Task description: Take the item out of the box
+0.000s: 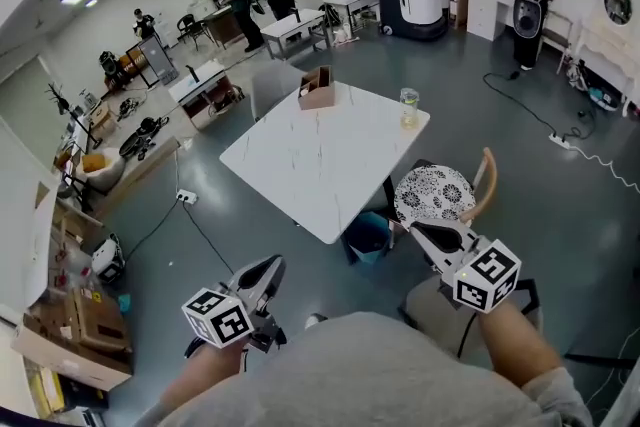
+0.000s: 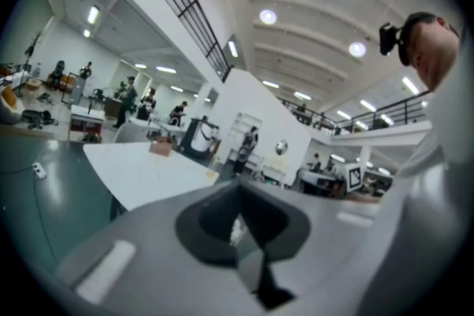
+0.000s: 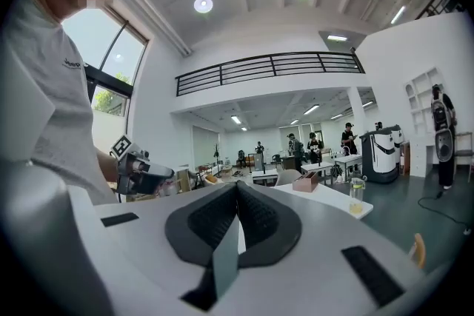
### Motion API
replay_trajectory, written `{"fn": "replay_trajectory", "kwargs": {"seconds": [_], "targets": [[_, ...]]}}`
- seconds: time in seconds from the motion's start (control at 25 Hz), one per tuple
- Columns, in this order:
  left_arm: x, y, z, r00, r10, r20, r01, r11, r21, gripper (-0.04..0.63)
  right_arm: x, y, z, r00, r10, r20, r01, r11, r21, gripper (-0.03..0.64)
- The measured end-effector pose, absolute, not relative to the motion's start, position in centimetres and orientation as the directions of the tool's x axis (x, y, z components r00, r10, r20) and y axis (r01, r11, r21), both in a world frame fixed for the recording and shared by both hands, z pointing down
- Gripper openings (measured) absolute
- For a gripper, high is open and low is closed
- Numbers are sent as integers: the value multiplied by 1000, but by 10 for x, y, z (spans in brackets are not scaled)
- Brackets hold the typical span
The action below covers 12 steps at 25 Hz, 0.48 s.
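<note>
I hold my left gripper [image 1: 264, 272] and right gripper [image 1: 420, 231] pressed together with nothing in them, well away from the box [image 1: 316, 87] on the white table [image 1: 300, 170].

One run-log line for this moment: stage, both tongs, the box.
stage: standing back from table | left tongs: shut, empty | right tongs: shut, empty | box: near table's far edge, untouched

No readable text; small print on grey shirt [image 3: 72, 64] too blurred, maybe logo.
</note>
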<state>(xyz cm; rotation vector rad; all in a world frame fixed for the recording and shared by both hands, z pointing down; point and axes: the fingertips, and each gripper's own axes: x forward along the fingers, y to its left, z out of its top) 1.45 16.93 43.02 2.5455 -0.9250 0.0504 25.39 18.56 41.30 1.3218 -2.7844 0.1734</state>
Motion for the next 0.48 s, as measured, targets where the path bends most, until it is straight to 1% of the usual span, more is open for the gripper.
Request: {"fn": "replay_trajectory", "kwargs": {"seconds": [0.16, 0.48], "targets": [[-4, 116, 432, 817, -561, 135, -565, -732, 380, 2, 218, 148, 425, -611, -777, 152, -789, 613, -42, 8], [-77, 14, 429, 862, -502, 70, -488, -785, 382, 0, 141, 77, 433, -517, -832, 199, -856, 501, -126, 8]]}}
